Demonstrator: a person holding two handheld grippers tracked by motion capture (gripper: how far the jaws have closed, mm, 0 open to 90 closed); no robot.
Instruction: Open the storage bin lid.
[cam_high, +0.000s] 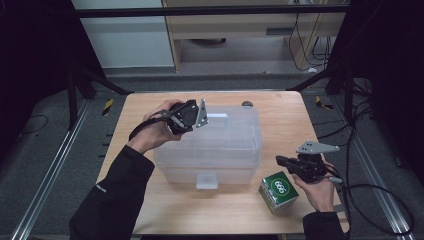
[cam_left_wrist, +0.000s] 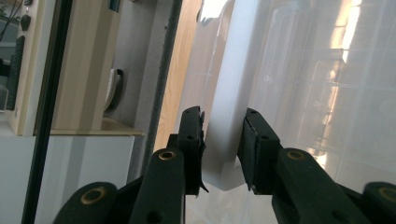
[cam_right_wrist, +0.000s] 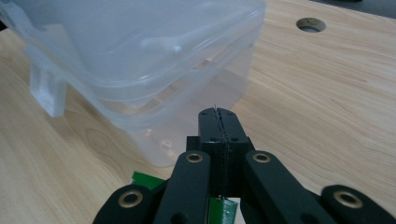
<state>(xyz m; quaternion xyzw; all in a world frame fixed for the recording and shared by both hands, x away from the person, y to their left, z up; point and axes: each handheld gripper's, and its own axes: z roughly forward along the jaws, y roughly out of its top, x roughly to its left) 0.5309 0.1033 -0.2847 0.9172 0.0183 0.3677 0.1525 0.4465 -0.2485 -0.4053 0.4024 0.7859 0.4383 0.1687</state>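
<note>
A translucent plastic storage box (cam_high: 220, 150) with its lid on stands in the middle of the wooden table (cam_high: 280, 115). My left gripper (cam_high: 207, 120) reaches over its top from the left, the jaws on either side of the white lid handle (cam_high: 218, 119). In the left gripper view, the handle (cam_left_wrist: 229, 93) fills the gap of the left gripper (cam_left_wrist: 219, 114) and both pads sit against it. My right gripper (cam_high: 279, 160) hovers by the box's right front corner, shut and holding nothing. A green carton (cam_high: 279, 191) lies just below it. In the right gripper view, the right gripper (cam_right_wrist: 218, 112) points at the box (cam_right_wrist: 140, 56).
A front latch (cam_high: 206, 181) hangs on the box's near wall. A round hole (cam_high: 247, 104) is in the table behind the box. Cables (cam_high: 370, 200) trail over the floor at the right. A pale cabinet (cam_high: 240, 30) stands beyond the table's far edge.
</note>
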